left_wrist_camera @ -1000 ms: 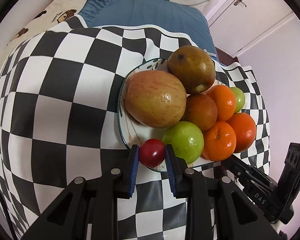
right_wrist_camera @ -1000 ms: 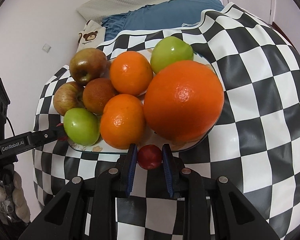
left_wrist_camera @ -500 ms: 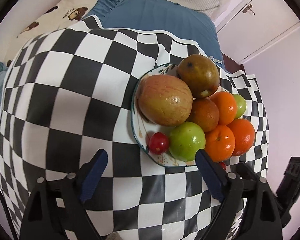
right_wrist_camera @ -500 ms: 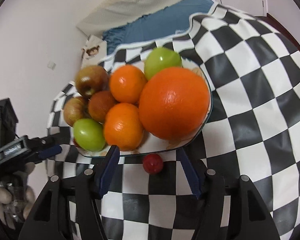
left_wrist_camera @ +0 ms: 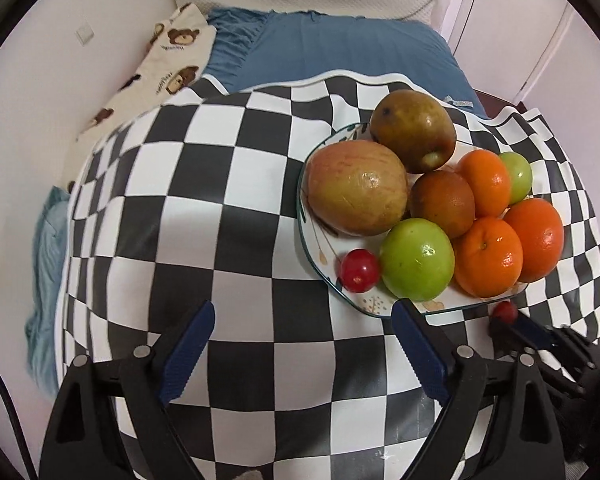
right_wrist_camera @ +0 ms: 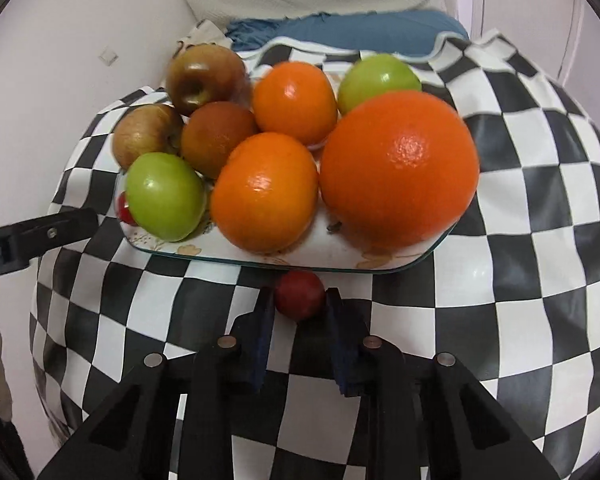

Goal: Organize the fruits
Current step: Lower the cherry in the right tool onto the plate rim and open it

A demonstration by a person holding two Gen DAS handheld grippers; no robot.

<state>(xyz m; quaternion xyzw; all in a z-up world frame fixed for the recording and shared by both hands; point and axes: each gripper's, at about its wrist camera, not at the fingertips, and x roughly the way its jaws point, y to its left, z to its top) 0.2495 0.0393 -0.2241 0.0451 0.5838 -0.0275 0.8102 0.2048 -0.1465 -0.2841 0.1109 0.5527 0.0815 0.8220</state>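
A patterned plate [left_wrist_camera: 320, 240] on the checkered cloth holds apples, oranges and green fruits. A small red fruit [left_wrist_camera: 359, 271] lies on the plate's near left edge beside a green fruit [left_wrist_camera: 417, 258]. My left gripper [left_wrist_camera: 300, 344] is open and empty, back from the plate. My right gripper [right_wrist_camera: 300, 306] is shut on a second small red fruit [right_wrist_camera: 300, 295], just in front of the plate rim [right_wrist_camera: 300, 266]. That fruit also shows in the left wrist view [left_wrist_camera: 505, 311], with the right gripper's fingers [left_wrist_camera: 540, 336] behind it.
The plate is crowded: a large orange [right_wrist_camera: 398, 168], two smaller oranges [right_wrist_camera: 266, 190], two apples [right_wrist_camera: 206, 78]. The left gripper's finger [right_wrist_camera: 40, 232] reaches in at the plate's left. A blue cushion [left_wrist_camera: 332, 48] and a bear-print cloth [left_wrist_camera: 156, 72] lie beyond the table.
My left gripper has let go of the red fruit on the plate, opened wide and drawn back. My right gripper opened, then closed again on the other red fruit by the rim.
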